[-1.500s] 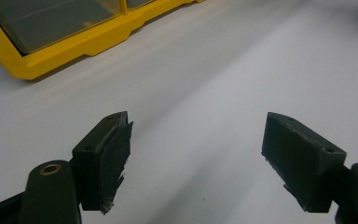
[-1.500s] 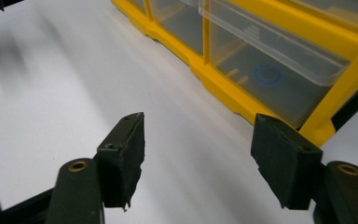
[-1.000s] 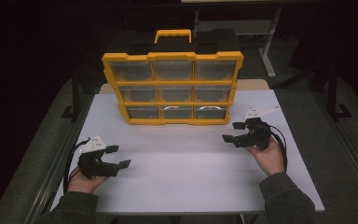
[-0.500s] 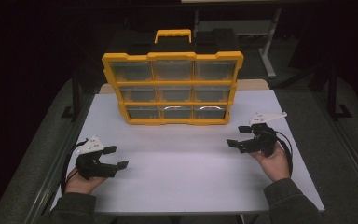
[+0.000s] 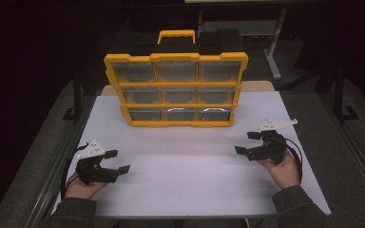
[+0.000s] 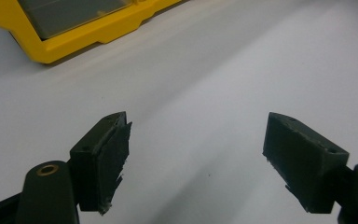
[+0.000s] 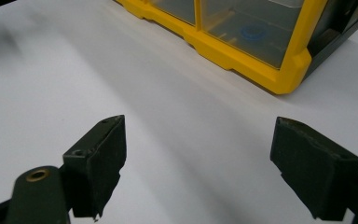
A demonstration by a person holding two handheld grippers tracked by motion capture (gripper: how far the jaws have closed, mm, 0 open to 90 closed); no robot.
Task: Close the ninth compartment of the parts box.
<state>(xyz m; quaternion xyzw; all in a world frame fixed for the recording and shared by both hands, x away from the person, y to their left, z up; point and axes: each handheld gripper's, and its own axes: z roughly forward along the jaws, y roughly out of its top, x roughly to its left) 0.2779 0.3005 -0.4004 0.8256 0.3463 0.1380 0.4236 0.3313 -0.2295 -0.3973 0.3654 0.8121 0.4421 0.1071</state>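
A yellow organiser case (image 5: 176, 90) with clear compartment windows and a yellow handle stands upright at the back middle of the white table (image 5: 190, 166). My left gripper (image 5: 116, 161) rests near the table's front left, held in a hand, open and empty. My right gripper (image 5: 247, 143) sits at the front right, also open with nothing between its jaws, and points left. The left gripper view has the case's lower corner (image 6: 70, 28) at top left, beyond the gripper (image 6: 196, 154). In the right gripper view the case's corner (image 7: 261, 46) lies ahead at upper right of the gripper (image 7: 198, 158).
Dark floor surrounds the table on all sides. A metal frame (image 5: 271, 42) stands behind the case at the back right. A wide stretch of bare white tabletop lies between the two grippers and in front of the case.
My right gripper has drawn back toward the front of the table, away from the case. My left gripper has shifted slightly to the left. Both stay open.
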